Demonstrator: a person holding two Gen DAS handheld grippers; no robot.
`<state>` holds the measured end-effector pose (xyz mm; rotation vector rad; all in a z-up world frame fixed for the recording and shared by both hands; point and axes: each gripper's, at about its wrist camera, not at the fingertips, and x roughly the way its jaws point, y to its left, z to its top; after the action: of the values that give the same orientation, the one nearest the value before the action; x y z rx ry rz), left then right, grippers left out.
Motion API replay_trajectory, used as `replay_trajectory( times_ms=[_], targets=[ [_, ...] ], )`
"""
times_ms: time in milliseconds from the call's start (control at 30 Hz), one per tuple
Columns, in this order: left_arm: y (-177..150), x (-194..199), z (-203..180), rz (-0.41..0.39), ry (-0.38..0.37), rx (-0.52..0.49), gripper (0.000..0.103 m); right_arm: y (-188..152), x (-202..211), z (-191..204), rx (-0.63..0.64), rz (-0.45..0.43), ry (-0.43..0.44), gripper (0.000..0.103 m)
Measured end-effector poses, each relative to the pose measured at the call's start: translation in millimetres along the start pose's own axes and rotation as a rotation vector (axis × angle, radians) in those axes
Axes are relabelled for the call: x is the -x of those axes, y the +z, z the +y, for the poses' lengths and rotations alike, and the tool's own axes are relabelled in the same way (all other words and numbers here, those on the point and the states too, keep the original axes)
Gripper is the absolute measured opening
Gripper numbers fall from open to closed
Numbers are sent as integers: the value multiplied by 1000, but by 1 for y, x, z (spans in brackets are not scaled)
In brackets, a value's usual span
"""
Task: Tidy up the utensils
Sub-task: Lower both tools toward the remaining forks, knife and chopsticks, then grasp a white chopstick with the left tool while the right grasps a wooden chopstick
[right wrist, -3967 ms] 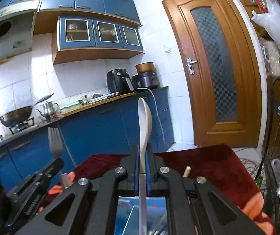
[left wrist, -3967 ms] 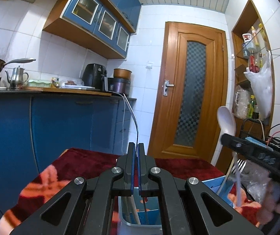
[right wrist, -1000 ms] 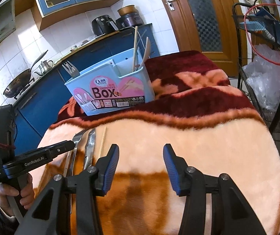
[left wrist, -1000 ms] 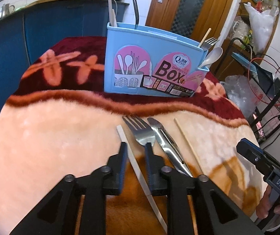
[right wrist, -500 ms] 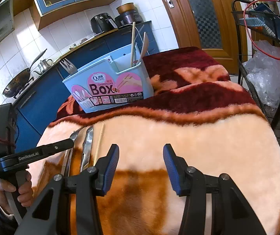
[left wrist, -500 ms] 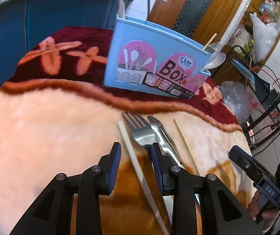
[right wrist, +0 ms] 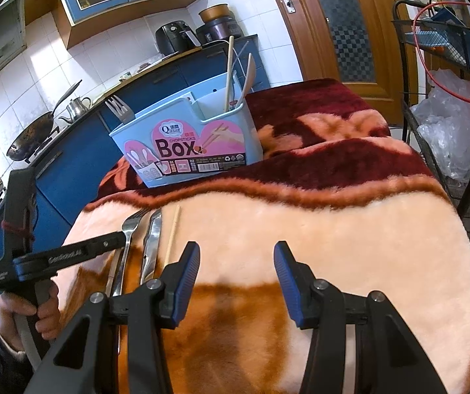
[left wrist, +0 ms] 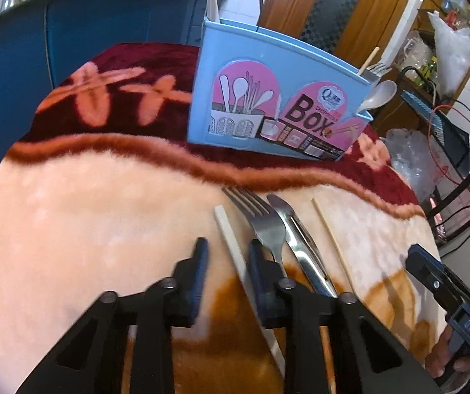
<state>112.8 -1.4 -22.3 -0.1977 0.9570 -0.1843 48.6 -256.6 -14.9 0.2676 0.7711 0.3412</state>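
A white chopstick (left wrist: pixel 235 249), a metal fork (left wrist: pixel 262 221), a knife (left wrist: pixel 297 239) and a thin wooden chopstick (left wrist: pixel 330 236) lie side by side on the peach blanket. My left gripper (left wrist: pixel 227 245) is low over them. Its jaws straddle the white chopstick and are closing; the pads stand apart from it, the right one nearer. Behind stands the blue utensil box (left wrist: pixel 267 98) with a spoon, a fork and chopsticks in it. My right gripper (right wrist: pixel 236 251) hovers open over bare blanket, right of the wooden chopstick (right wrist: pixel 173 233), with nothing between its fingers.
The blanket-covered table (right wrist: pixel 349 229) ends just past the box. Blue kitchen cabinets (left wrist: pixel 87 32) run along the left, and a wooden door (right wrist: pixel 349 16) is behind. A black wire rack (right wrist: pixel 438 65) with red cables and plastic bags stands close to the table's right edge.
Both grippers came down from above the box to the near blanket; the white spoon the right one held now stands in the box. The left jaws widened, then narrowed around the white chopstick.
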Motion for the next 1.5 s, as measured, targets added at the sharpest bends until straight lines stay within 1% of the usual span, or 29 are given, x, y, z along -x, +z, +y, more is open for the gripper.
replay_trajectory(
  times_ms=[133,167,200,300,433,533,567,600,633,667,733,800,933,1100,1133,1167,1233,1367,1433,1500],
  targets=[
    [3,0,8,11,-43,37,10,-1,-1,5,11,11,5,50],
    [2,1,10,9,-53,46,7,-1,-2,7,14,14,6,50],
    [1,2,12,6,-62,54,6,-1,-2,8,18,17,6,50],
    [-4,7,20,-13,-116,92,6,-1,-4,14,32,27,7,50],
    [-8,19,23,-55,-148,105,6,1,-9,24,52,55,20,50],
    [-7,26,25,-81,-161,104,6,4,-18,34,79,99,39,49],
    [-6,30,25,-94,-166,101,6,6,-22,38,91,118,49,47],
    [-6,33,25,-102,-171,99,6,7,-26,41,101,135,56,41],
    [-6,35,25,-108,-174,99,6,8,-30,44,109,154,61,37],
    [-5,38,25,-118,-180,98,6,10,-35,47,118,177,66,36],
    [-4,42,25,-133,-188,95,6,11,-45,52,127,216,73,29],
    [-4,47,26,-148,-196,91,6,13,-54,57,140,253,67,27],
    [-1,56,24,-187,-205,76,6,17,-65,65,174,285,46,25],
    [2,65,24,-233,-196,57,6,22,-76,72,201,332,35,24],
    [3,67,24,-245,-196,55,6,23,-79,74,211,339,31,23],
    [4,68,24,-255,-195,51,6,24,-80,74,218,341,30,21],
    [8,72,23,-274,-192,41,6,24,-82,75,242,343,21,10],
    [18,81,18,-333,-178,12,6,26,-76,68,212,329,56,7],
    [24,86,16,-367,-165,-2,6,28,-68,62,176,285,102,7],
    [30,89,14,-395,-162,-10,6,30,-61,59,161,244,123,7]
  ],
)
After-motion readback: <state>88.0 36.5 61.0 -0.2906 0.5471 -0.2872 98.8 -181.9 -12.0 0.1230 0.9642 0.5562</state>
